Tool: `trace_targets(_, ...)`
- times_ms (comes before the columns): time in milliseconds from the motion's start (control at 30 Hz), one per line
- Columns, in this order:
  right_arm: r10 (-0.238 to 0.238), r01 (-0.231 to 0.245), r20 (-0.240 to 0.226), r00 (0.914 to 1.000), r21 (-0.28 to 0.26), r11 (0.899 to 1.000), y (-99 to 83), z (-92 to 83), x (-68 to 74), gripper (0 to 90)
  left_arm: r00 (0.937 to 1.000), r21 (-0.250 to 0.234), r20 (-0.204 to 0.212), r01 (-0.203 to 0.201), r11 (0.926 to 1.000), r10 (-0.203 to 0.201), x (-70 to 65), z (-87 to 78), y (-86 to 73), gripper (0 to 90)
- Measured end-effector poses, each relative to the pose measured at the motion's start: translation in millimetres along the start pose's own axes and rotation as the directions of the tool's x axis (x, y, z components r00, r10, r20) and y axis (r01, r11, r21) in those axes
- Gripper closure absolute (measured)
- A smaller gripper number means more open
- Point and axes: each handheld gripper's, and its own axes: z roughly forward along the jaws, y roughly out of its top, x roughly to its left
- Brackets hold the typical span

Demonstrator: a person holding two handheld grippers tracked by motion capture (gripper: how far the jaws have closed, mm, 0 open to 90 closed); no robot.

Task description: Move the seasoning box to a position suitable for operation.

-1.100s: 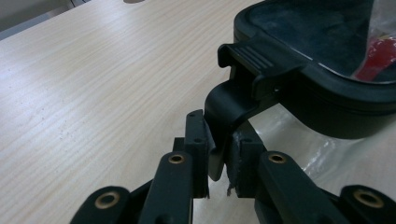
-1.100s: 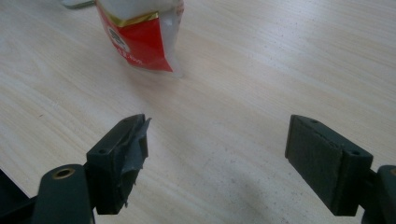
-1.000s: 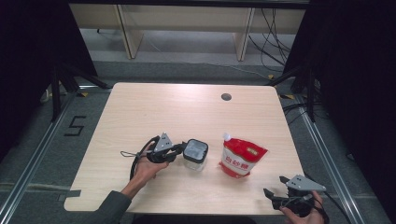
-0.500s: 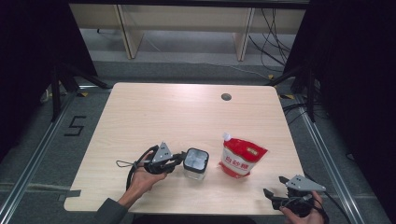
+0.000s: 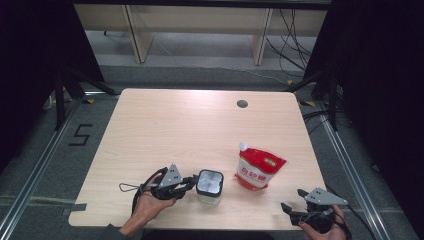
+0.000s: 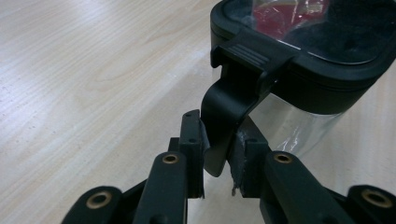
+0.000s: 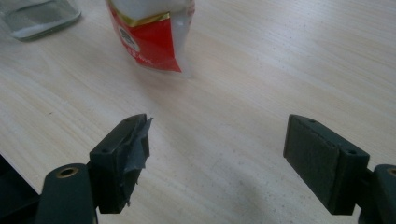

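A clear square container [image 5: 210,186] with a black lid stands near the table's front edge. Its black latch flap [image 6: 229,107] hangs down from the lid [image 6: 308,56], and my left gripper [image 5: 189,184] [image 6: 218,149] is shut on that flap from the container's left side. A red and white spouted pouch [image 5: 258,170] [image 7: 149,37] lies just right of the container. My right gripper [image 5: 295,212] [image 7: 217,140] rests at the front right corner with its jaws wide open and bare table between them. The container's glass base [image 7: 39,16] shows at the far left of the right gripper view.
The light wooden table [image 5: 190,130] has a small round cable hole [image 5: 242,104] near its far edge. Its front edge lies close under both hands. Shelving legs and cables stand on the floor beyond the table.
The left gripper has pulled the container by its latch toward the near edge of the table. The right gripper and the pouch have stayed put.
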Motion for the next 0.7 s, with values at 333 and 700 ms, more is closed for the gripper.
trace_targets(333, -0.026, 0.026, -0.027, 0.9993, -0.023, 0.999, 2.9, -0.3, 4.7, 23.8, 0.9998, 0.012, 0.02, -0.005, 0.9999, 0.004, -5.7, -5.2, -1.8, 74.5)
trace_targets(700, -0.083, 0.081, -0.06, 0.9947, -0.033, 0.996, 6.1, 2.1, 17.4, 25.9, 0.9995, 0.011, 0.03, 0.005, 0.9999, -0.005, -11.8, -8.2, -3.8, 74.1)
